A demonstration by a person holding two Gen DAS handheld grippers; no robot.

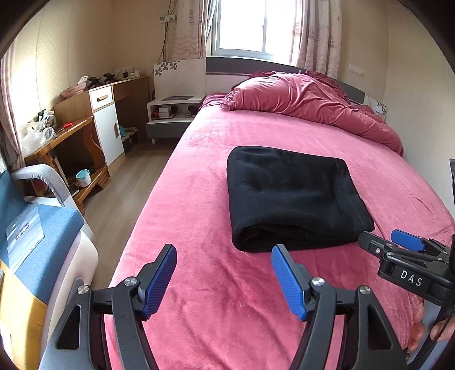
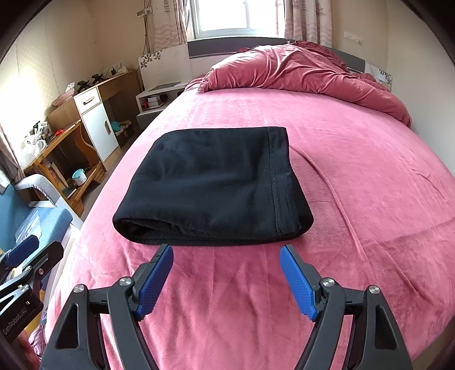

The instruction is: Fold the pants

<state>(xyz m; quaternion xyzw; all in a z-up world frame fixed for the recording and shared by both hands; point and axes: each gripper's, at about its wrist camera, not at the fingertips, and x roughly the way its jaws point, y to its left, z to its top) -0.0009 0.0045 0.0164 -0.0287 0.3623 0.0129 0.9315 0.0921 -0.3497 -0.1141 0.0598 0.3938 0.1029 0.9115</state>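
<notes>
both your claws, left claw (image 1: pixel 223 280) and right claw (image 2: pixel 226 280), hang released short of the folded pants (image 2: pixel 216 185); folding looks done, so just back away.

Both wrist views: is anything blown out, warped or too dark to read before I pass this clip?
Left wrist view: the window is blown out white, the bed edge bows from fisheye, corners are black. Right wrist view: the window is overexposed too; the folded black pants show little detail beyond the stitched hem; both open tools, left and right, are sharp.
</notes>
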